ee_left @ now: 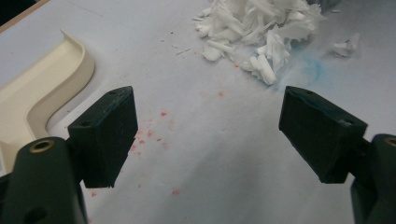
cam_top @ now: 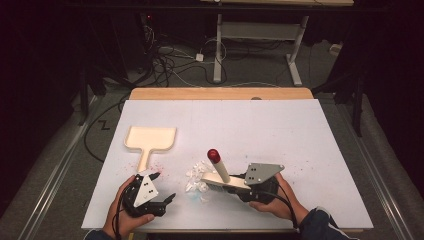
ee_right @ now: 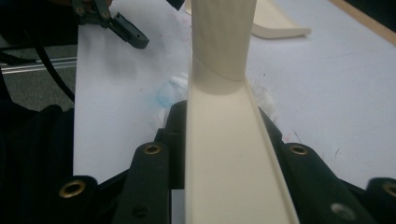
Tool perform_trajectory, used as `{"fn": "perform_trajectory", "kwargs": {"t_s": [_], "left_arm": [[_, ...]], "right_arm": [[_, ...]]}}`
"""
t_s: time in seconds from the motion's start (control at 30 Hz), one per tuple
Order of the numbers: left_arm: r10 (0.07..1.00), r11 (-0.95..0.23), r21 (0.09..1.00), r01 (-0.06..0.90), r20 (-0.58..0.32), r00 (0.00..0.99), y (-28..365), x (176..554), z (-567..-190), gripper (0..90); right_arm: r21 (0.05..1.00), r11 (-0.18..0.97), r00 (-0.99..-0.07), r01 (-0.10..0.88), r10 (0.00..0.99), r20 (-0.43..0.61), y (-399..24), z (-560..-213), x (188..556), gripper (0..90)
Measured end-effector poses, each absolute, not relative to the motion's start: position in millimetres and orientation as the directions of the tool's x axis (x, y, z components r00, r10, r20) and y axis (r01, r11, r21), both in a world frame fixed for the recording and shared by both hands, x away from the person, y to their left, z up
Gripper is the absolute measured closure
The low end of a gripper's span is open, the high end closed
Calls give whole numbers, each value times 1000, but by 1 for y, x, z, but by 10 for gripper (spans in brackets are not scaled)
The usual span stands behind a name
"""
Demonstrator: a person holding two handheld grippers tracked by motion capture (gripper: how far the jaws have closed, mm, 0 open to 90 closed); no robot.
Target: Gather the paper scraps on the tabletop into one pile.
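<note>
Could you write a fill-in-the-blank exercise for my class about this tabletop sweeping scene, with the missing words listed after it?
1. The right gripper is shut on the cream body of a hand ____ whose handle has a red tip.
2. The left gripper is ____, with nothing between its jaws.
3. The cream dustpan lies flat on the white ____.
4. The pile of paper scraps is ____ in colour.

Missing words: brush; open; table; white
</note>
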State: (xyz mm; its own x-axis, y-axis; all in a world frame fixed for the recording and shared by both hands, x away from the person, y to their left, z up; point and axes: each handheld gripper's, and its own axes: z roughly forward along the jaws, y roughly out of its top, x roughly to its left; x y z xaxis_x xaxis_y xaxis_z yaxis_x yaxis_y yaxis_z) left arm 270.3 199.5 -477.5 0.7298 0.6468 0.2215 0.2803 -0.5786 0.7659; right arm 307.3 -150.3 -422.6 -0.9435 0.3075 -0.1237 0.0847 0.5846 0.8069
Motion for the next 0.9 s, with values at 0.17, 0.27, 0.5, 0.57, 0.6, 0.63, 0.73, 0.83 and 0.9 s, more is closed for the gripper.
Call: {"fn": "perform_trajectory", "kwargs": {"t_s": [0.17, 0.27, 0.5, 0.57, 0.6, 0.63, 0.73, 0.83, 0.9], "left_arm": [[674, -554, 782, 286, 220, 705, 205, 268, -473, 186], [705, -525, 800, 291, 218, 675, 212, 268, -469, 185], [772, -450, 838, 309, 191, 606, 230, 268, -466, 185], [769, -453, 835, 311, 191, 610, 229, 267, -466, 185], [765, -461, 831, 310, 195, 614, 228, 267, -467, 185], [762, -466, 828, 311, 197, 617, 227, 267, -468, 185], [751, -480, 818, 315, 199, 629, 225, 267, -470, 185], [744, -489, 814, 314, 201, 637, 223, 267, -471, 185], [738, -495, 814, 303, 211, 641, 222, 268, -471, 185]], "right_arm": [[859, 507, -956, 65, 279, -93, -148, -410, 297, 680], [879, 472, -968, 68, 244, -57, -133, -414, 290, 680], [867, 490, -983, 94, 181, 4, -91, -453, 290, 681], [867, 490, -984, 84, 180, -7, -86, -458, 293, 681], [867, 493, -983, 74, 183, -20, -85, -458, 296, 681], [866, 497, -980, 58, 192, -44, -84, -457, 299, 681], [869, 490, -971, 69, 234, -54, -87, -458, 314, 681], [873, 478, -958, 97, 282, -48, -91, -458, 325, 681], [874, 475, -950, 97, 307, -62, -94, -456, 328, 681]]}}
